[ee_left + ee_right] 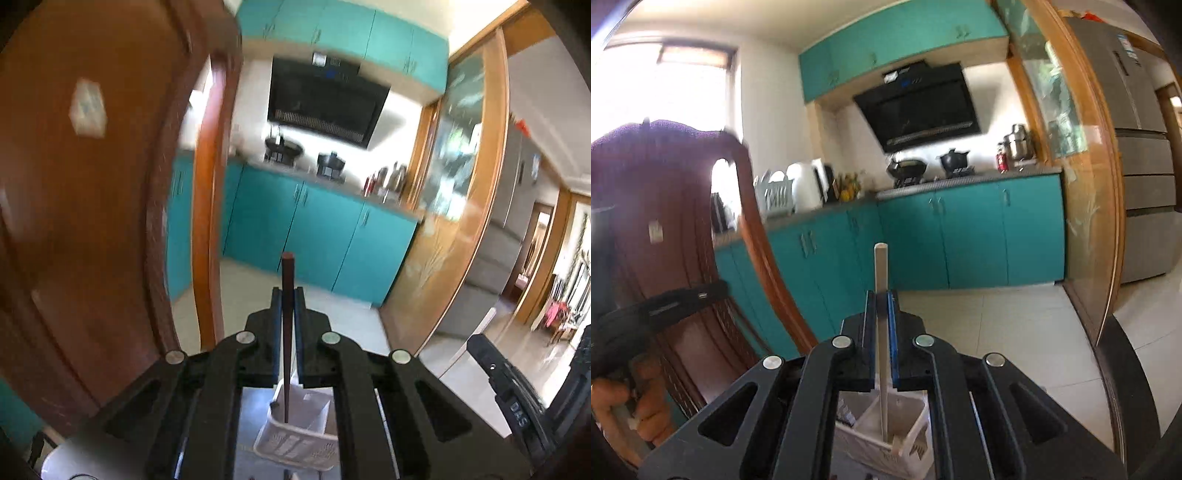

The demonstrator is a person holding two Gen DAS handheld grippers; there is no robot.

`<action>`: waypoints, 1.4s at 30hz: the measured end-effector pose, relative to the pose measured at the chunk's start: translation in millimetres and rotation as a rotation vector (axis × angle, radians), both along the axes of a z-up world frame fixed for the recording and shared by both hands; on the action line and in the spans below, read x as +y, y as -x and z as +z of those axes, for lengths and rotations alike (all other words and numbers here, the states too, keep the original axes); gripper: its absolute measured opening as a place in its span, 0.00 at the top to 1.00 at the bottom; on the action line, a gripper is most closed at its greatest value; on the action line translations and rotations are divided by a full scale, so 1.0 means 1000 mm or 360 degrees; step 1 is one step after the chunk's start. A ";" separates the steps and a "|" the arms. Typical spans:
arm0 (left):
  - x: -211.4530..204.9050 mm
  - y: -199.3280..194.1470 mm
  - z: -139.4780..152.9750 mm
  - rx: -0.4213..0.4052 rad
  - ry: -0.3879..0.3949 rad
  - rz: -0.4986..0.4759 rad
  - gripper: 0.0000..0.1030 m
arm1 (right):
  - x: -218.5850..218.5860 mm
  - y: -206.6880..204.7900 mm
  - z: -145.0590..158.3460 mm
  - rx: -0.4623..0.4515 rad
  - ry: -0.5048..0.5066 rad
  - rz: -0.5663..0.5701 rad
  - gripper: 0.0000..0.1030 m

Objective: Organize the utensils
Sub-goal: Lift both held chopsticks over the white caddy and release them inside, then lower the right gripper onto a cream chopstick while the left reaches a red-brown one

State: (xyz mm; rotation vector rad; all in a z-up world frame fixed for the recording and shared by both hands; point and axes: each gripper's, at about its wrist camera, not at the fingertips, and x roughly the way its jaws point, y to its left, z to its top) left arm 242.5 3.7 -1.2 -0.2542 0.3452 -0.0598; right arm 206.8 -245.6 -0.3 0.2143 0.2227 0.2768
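The left gripper [288,295] is clamped on a dark brown chopstick [287,332], which stands upright between its pads, its top end rising past the fingertips and its lower end hanging over a white slotted basket [295,443] below. The right gripper [881,299] pinches a pale chopstick [882,332] the same way, upright, with its foot reaching down into a compartment of the white basket.
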 end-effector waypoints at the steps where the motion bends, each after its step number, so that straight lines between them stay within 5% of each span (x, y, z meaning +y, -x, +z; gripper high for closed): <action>1: -0.003 -0.007 -0.008 0.0043 -0.0017 -0.0002 0.93 | 0.002 -0.001 -0.005 0.0011 0.0027 0.0008 0.94; 9: -0.013 -0.014 -0.029 0.0145 -0.0123 -0.0023 0.93 | 0.005 0.008 -0.025 0.0051 0.0054 0.0040 0.94; 17: -0.014 0.015 -0.026 0.0055 -0.0199 -0.0026 0.93 | -0.003 0.046 -0.021 -0.0108 0.0057 0.0049 0.81; 21: -0.004 0.047 -0.029 -0.0056 -0.0176 -0.0051 0.84 | 0.007 0.090 -0.018 -0.0278 0.0145 0.0391 0.75; 23: 0.001 0.052 -0.036 -0.0046 -0.0195 -0.0027 0.83 | 0.021 0.091 -0.033 -0.0164 0.0223 0.0538 0.75; 25: 0.008 0.051 -0.053 0.0052 -0.0202 -0.0020 0.83 | 0.038 0.072 -0.062 0.0108 0.0306 0.0620 0.75; 28: 0.014 0.040 -0.085 0.0266 -0.0201 -0.0015 0.83 | 0.064 0.024 -0.130 0.0685 0.0491 0.0526 0.75; 30: 0.016 0.030 -0.107 0.0441 -0.0208 -0.0032 0.83 | 0.069 0.000 -0.172 0.0972 0.0466 0.0525 0.75; 34: 0.014 0.016 -0.140 0.0677 -0.0248 -0.0025 0.83 | 0.073 -0.014 -0.204 0.1178 0.0407 0.0516 0.75; 37: 0.007 0.013 -0.151 0.0744 -0.0317 -0.0027 0.78 | 0.076 -0.016 -0.216 0.1258 0.0373 0.0494 0.75; 42: -0.005 0.013 -0.161 0.0807 -0.0404 -0.0088 0.76 | 0.059 -0.016 -0.224 0.1361 0.0128 0.0449 0.89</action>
